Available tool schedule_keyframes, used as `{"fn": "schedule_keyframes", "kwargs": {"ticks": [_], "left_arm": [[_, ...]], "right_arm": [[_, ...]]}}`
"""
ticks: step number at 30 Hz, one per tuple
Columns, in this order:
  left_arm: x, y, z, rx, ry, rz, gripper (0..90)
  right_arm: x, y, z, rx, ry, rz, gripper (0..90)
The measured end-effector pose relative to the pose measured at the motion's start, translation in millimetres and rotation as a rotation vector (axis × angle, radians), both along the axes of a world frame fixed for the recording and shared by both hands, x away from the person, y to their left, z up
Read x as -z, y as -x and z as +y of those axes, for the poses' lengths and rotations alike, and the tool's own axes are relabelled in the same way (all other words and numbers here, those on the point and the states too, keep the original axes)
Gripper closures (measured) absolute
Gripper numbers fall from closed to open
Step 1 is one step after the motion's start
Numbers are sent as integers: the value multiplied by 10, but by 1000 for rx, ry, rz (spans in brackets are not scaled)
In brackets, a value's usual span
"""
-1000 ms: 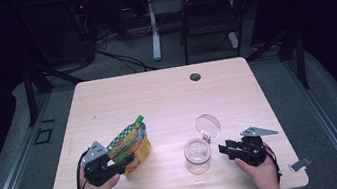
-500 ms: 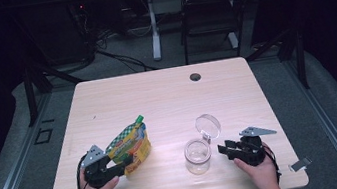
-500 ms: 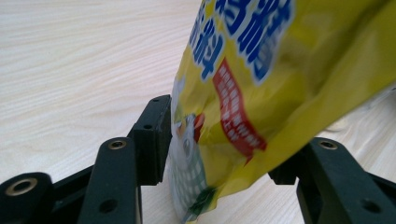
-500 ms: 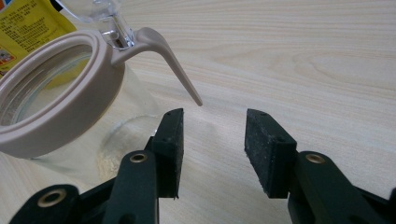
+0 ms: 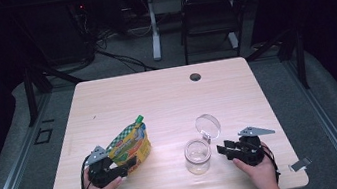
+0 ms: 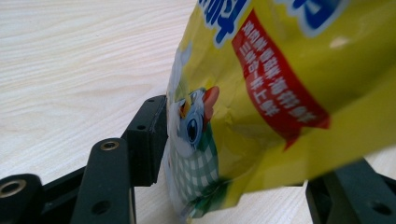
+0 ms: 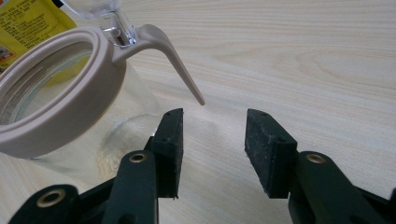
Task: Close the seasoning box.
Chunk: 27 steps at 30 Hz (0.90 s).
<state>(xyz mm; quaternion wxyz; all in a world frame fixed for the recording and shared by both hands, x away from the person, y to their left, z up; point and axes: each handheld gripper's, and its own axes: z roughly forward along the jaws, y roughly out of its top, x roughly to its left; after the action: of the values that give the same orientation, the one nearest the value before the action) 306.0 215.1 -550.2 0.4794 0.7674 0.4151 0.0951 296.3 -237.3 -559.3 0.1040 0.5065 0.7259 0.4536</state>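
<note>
A yellow and green snack pouch (image 5: 128, 146) stands tilted on the table, its lower end between the jaws of my left gripper (image 5: 121, 170). In the left gripper view the pouch (image 6: 280, 84) hangs in front of the right jaw, and the left pad (image 6: 148, 140) sits right at its edge. The left gripper (image 6: 252, 140) has just been opening its jaws and looks loose around the pouch. A clear glass jar (image 5: 197, 156) with a beige rim (image 7: 60, 93) has its hinged lid (image 5: 207, 125) flipped up. My right gripper (image 5: 223, 149), also (image 7: 214, 121), is open and empty just right of the jar.
The light wooden table (image 5: 166, 95) has a dark cable hole (image 5: 195, 77) near its far edge. A person's hands hold both grippers at the table's near edge. A chair (image 5: 207, 13) and desk legs stand on the floor beyond.
The left gripper has sunk slightly toward the table with the pouch between its jaws, and the jaws stand wider. The right gripper and the jar have not moved.
</note>
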Motion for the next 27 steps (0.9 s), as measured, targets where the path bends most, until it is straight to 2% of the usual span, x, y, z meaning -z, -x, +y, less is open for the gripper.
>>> {"fn": "schedule_keyframes", "kwargs": {"ticks": [16, 27], "left_arm": [[110, -102, -40, 20, -12, 34, 409], [193, -144, -66, 17, -9, 34, 373]], "right_arm": [[8, -7, 17, -7, 4, 4, 570], [18, -10, 18, -10, 3, 8, 567]]}}
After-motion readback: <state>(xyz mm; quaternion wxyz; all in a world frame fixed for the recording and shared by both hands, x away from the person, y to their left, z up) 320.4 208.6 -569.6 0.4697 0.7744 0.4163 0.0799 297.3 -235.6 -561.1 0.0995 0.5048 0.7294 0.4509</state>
